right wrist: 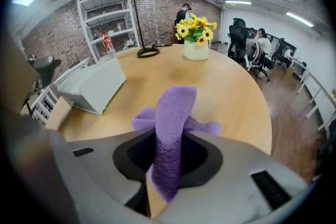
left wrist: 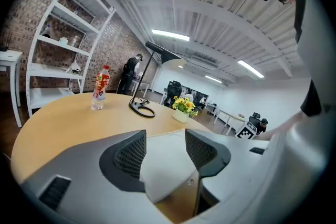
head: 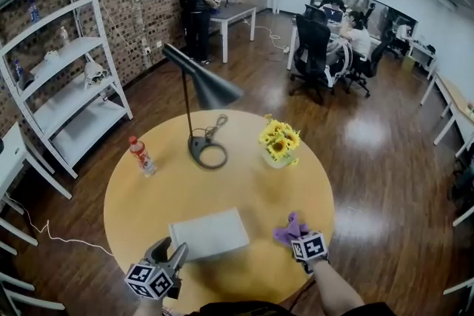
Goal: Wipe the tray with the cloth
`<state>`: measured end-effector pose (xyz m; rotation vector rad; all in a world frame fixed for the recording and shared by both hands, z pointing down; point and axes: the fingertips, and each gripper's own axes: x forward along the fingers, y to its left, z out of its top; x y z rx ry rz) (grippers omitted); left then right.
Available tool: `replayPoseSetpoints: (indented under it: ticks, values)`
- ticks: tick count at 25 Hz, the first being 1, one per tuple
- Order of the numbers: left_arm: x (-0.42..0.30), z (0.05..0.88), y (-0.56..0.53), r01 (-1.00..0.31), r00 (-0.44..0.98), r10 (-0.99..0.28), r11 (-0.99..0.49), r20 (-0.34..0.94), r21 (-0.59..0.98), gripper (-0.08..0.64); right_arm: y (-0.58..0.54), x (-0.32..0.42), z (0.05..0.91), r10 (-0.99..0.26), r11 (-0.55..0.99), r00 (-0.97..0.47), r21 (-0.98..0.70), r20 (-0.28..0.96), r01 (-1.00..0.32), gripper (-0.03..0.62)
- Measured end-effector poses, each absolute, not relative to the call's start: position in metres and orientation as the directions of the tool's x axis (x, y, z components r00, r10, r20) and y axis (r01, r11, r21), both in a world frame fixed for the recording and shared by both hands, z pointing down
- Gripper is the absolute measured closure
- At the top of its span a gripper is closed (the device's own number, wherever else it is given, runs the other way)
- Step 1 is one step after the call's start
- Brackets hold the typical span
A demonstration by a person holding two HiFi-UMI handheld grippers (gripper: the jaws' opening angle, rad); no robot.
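Observation:
A pale grey rectangular tray (head: pixel 209 233) lies on the near side of the round wooden table (head: pixel 237 189). My left gripper (head: pixel 172 251) is at the tray's near left corner. In the left gripper view that corner of the tray (left wrist: pixel 168 165) fills the gap between the jaws of the left gripper (left wrist: pixel 165 147), which is shut on it. My right gripper (head: pixel 298 237) is to the right of the tray and points steeply down. It is shut on a purple cloth (head: pixel 289 231). The cloth (right wrist: pixel 176 107) stands up out of the right gripper (right wrist: pixel 168 149), and the tray (right wrist: pixel 94 86) shows to its left.
A black desk lamp (head: pixel 201 89) with a ring base, a bottle with a red label (head: pixel 141 156) and a vase of yellow flowers (head: pixel 279 144) stand on the far half of the table. A white shelf (head: pixel 67 63) is at the left. People and office chairs are far behind.

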<state>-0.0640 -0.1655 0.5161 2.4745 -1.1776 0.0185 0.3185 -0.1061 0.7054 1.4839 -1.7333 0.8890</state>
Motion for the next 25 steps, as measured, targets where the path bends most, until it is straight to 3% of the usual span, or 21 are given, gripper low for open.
replayPoseSetpoints:
  ticks: [6, 12, 19, 25]
  values:
    - [-0.077, 0.526, -0.168, -0.758, 0.636, -0.746, -0.554, 0.199, 0.344, 0.334, -0.146, 0.278, 0.627, -0.703, 0.175, -0.200, -0.106, 0.683, -0.979, 0.494]
    - [-0.103, 0.540, -0.159, -0.777, 0.609, -0.762, -0.516, 0.221, 0.361, 0.334, -0.192, 0.194, 0.578, -0.730, 0.361, -0.336, -0.081, 0.596, -0.929, 0.494]
    - [-0.150, 0.539, -0.141, -0.815, 0.526, -0.832, -0.434, 0.176, 0.384, 0.334, -0.250, 0.144, 0.588, -0.666, 0.440, -0.316, 0.014, 0.676, -0.898, 0.492]
    - [-0.176, 0.543, -0.122, -0.835, 0.478, -0.859, -0.380, 0.184, 0.397, 0.336, -0.253, 0.153, 0.630, -0.578, 0.270, -0.318, -0.192, 0.752, -0.944, 0.492]
